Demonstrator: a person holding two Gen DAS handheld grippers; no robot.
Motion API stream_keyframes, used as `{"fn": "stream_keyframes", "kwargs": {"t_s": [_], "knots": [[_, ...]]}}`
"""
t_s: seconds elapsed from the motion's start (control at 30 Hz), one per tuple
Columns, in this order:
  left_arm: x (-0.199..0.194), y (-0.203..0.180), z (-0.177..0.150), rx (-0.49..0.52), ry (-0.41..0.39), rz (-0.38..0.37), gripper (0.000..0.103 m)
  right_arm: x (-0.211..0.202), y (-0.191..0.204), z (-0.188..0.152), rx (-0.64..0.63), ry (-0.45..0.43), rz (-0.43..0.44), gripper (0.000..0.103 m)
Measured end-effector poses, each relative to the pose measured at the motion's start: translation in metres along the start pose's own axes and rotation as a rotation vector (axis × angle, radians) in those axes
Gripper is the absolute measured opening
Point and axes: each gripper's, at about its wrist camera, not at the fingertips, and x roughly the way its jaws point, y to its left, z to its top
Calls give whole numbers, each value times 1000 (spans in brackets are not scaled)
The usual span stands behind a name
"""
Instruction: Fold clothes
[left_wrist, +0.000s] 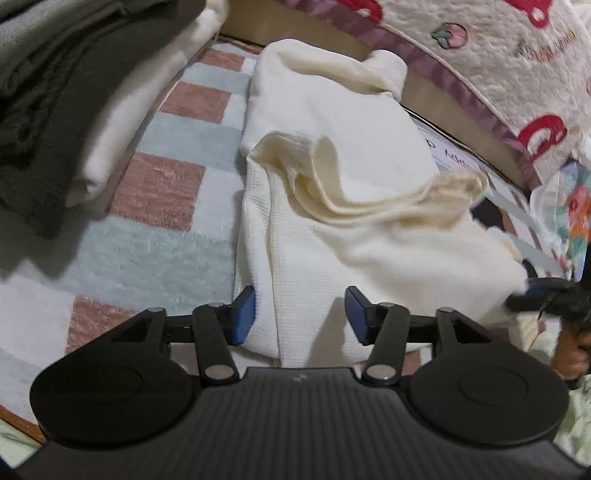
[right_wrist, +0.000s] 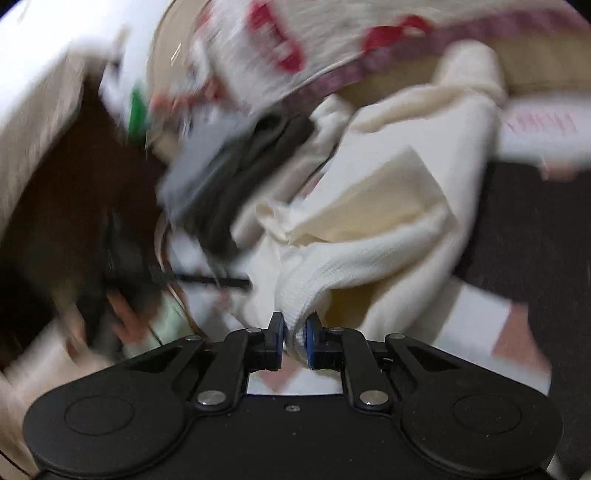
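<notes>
Left wrist view: sharp. The cream knit garment (left_wrist: 332, 206) lies partly folded on a checked rug (left_wrist: 177, 184) of pink, pale blue and white squares. It runs from the near centre to the far centre, with a ribbed cuff or hem doubled back across its middle. The left tongs (left_wrist: 300, 314) stand open; the garment's near edge lies between the blue pads (left_wrist: 243, 317), but the pads do not press on it. At far left sits a stack of folded clothes (left_wrist: 55, 110), dark grey over white. A quilted cover with red print (left_wrist: 498, 55) curves along the far right. The right tongs show only as a dark, blurred shape at the right edge.

Right wrist view: heavily blurred outside the centre. The right tongs (right_wrist: 294, 338) are closed on a fold of the cream knit garment (right_wrist: 388, 229), its ribbed edge pinched between the pads. From the grip the cloth rises and bunches toward the far right, showing a smooth paler inner face. A dark grey garment (right_wrist: 229, 192) lies left of it, detail unreadable. The same quilted cover with red print (right_wrist: 295, 48) crosses the far side. A hand (right_wrist: 125, 317) appears at near left, blurred.

Garment condition: clean, off-white, fine ribbed knit, creased and loosely layered.
</notes>
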Motion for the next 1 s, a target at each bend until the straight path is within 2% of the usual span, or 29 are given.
{"fn": "stream_keyframes", "kwargs": {"t_s": [0.07, 0.17, 0.23, 0.27, 0.3, 0.43, 0.47, 0.5, 0.53, 0.63, 0.67, 0.73, 0.83, 0.93, 1.0], "knots": [[5, -7, -3, 56, 5, 26, 58, -2, -13, -6, 57, 14, -29, 15], [10, -21, -7, 135, 32, 5, 58, 5, -21, -11, 67, 35, -62, 19], [12, -32, -12, 216, 40, 17, 56, 9, -20, -12, 78, 19, -64, 29], [13, -35, -14, 248, 39, 40, 53, 12, -19, -11, 73, 17, -63, 42], [13, -36, -15, 255, 29, 62, 49, 16, -18, -11, 63, 16, -67, 50], [15, -33, -17, 214, -4, 52, 49, 28, -12, -4, 9, 45, -90, 50], [15, -33, -18, 229, -8, 47, 43, 28, -11, -2, 11, 43, -81, 36], [13, -31, -16, 234, 3, 34, 12, 26, -9, 1, 19, 42, -54, 18], [11, -28, -13, 234, 20, 18, 9, 23, -9, 3, 40, 37, -18, 18], [-11, -6, 1, 80, 43, -106, 8, 6, -8, 9, 167, -6, 113, 17], [-19, -4, 1, 73, 45, -130, 8, 2, -4, 11, 160, 2, 109, 17], [-32, -2, 0, 104, 48, -160, 8, 3, 3, 8, 84, 68, 48, 18], [-21, -1, -15, 135, 137, -132, 7, 19, 6, -5, -3, 166, -54, 19], [-17, 11, -16, 65, 136, -139, 6, 30, 3, -11, 14, 171, -93, 19], [-22, 12, -14, 69, 128, -142, 6, 24, 5, -9, 38, 140, -61, 19]]}}
